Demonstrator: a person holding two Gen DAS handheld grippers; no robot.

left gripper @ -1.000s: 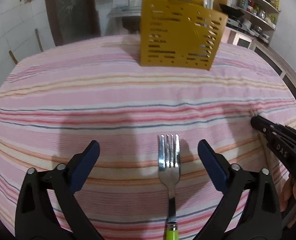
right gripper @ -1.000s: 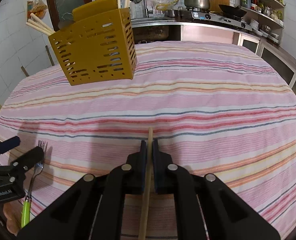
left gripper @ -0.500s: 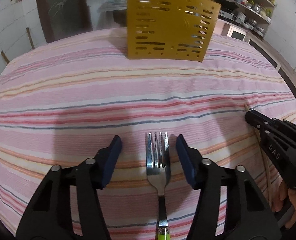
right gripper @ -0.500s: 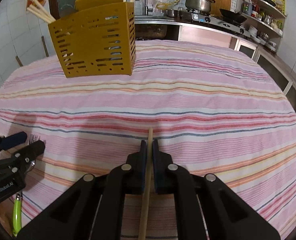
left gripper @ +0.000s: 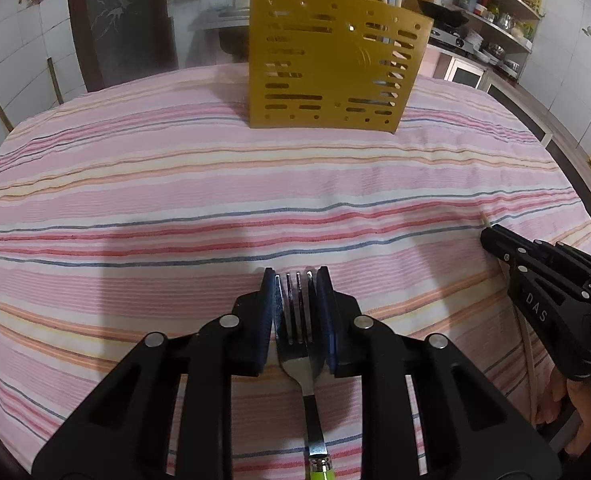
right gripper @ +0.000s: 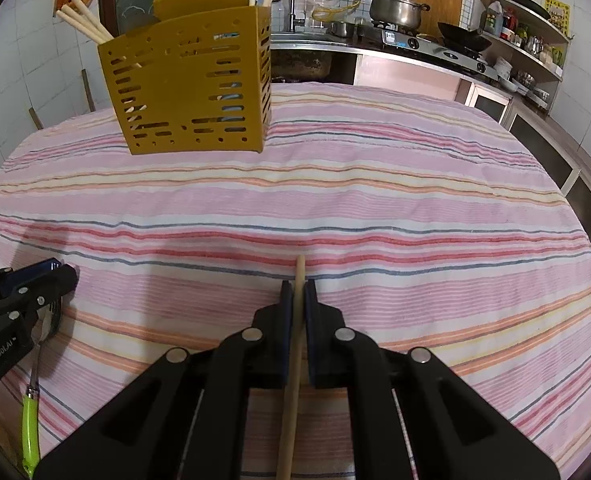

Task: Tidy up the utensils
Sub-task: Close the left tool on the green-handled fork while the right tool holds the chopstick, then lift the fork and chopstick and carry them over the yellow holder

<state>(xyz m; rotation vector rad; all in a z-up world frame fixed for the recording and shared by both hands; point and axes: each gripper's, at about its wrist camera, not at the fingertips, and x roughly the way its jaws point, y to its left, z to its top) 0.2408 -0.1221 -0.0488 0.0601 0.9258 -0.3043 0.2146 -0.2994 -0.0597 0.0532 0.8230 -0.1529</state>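
A steel fork (left gripper: 297, 344) with a green handle lies on the striped tablecloth, tines pointing away. My left gripper (left gripper: 295, 280) is shut on the fork's head, pads against both sides of the tines. The fork's green handle shows in the right wrist view (right gripper: 29, 428), beside the left gripper (right gripper: 51, 276). My right gripper (right gripper: 299, 292) is shut on a wooden chopstick (right gripper: 293, 360), whose tip sticks out past the pads. The right gripper shows at the right edge of the left wrist view (left gripper: 491, 238). A yellow slotted utensil holder (left gripper: 331, 68) (right gripper: 191, 88) stands at the far side, with chopsticks in it.
The table (right gripper: 415, 208) is covered by a pink striped cloth. Behind it are a kitchen counter with a stove and pot (right gripper: 395, 10), shelves with dishes (right gripper: 519, 40) at the right, and a dark door (left gripper: 123, 20) at the left.
My left gripper has closed from wide open onto the fork's tines. My right gripper stays shut on the chopstick. Both views have drawn a little nearer the holder.
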